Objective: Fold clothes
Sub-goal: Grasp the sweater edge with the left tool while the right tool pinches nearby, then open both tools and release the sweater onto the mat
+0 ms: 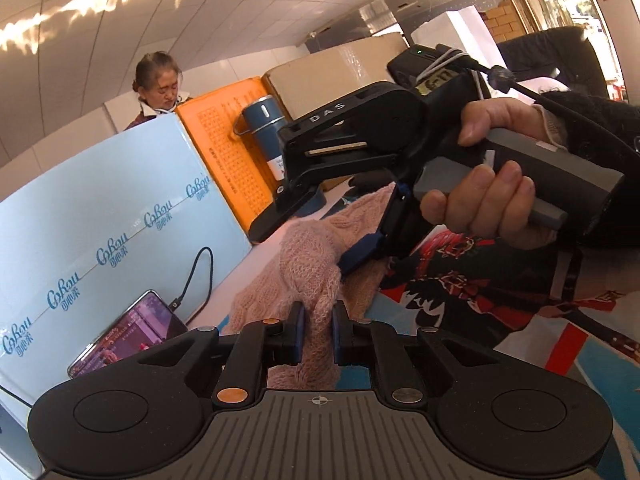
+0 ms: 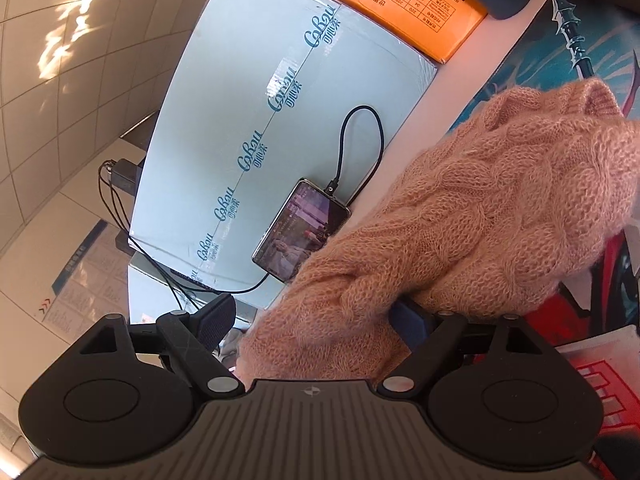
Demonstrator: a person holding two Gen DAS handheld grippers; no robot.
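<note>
While left gripper (image 1: 317, 330) jaws pinch pink sweater (image 1: 308, 256) | right gripper (image 2: 320, 322) jaws wide, sweater between.

Probably a shop or stockroom: stacked cartons (image 1: 100, 216), tiled ceiling (image 1: 200, 20).

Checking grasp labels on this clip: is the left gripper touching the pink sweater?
Touching. In the left wrist view the left gripper has its jaws closed on a bunched fold of the pink sweater, with knit pressed between both blue pads.
</note>
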